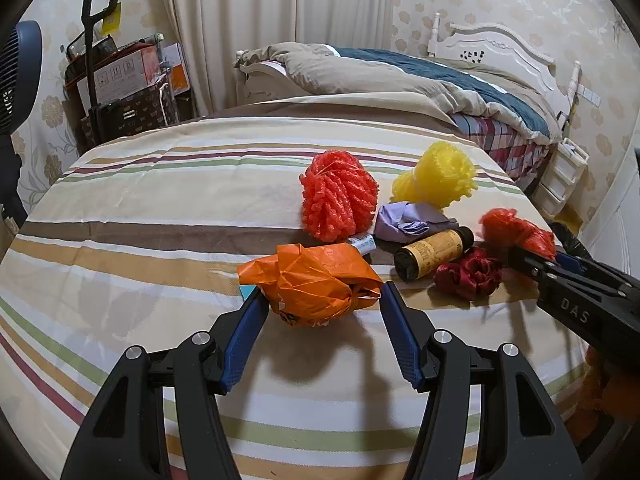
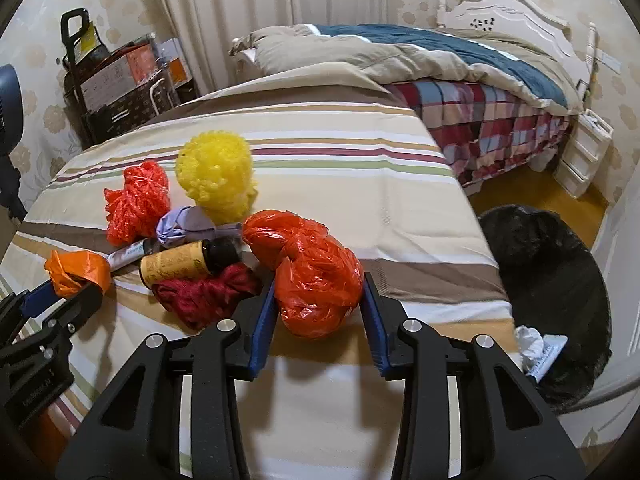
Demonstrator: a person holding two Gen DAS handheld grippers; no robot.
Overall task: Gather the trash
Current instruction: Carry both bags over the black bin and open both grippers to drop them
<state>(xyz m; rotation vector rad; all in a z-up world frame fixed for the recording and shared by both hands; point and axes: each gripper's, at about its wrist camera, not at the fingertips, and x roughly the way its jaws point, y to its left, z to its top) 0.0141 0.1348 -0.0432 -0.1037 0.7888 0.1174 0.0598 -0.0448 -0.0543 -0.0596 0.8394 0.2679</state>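
At the bottom centre of the left wrist view, the left gripper is seen with its blue pads on either side of a crumpled orange bag; the left pad touches the bag, while a small gap shows at the right pad, so a firm clamp cannot be told. In the right wrist view, the right gripper is closed on a red plastic bag, both blue pads pressed against its sides. Everything lies on a striped sheet. Just left of the red bag, a dark red bundle is seen, with a brown bottle bearing a yellow label lying on its side against it. Behind the bottle, a crumpled lilac piece is found, then a red-orange foam net and a yellow foam net side by side. At the right edge, off the sheet, a black-lined bin is seen with white paper inside. At the upper right, a bed with a rumpled duvet stands.
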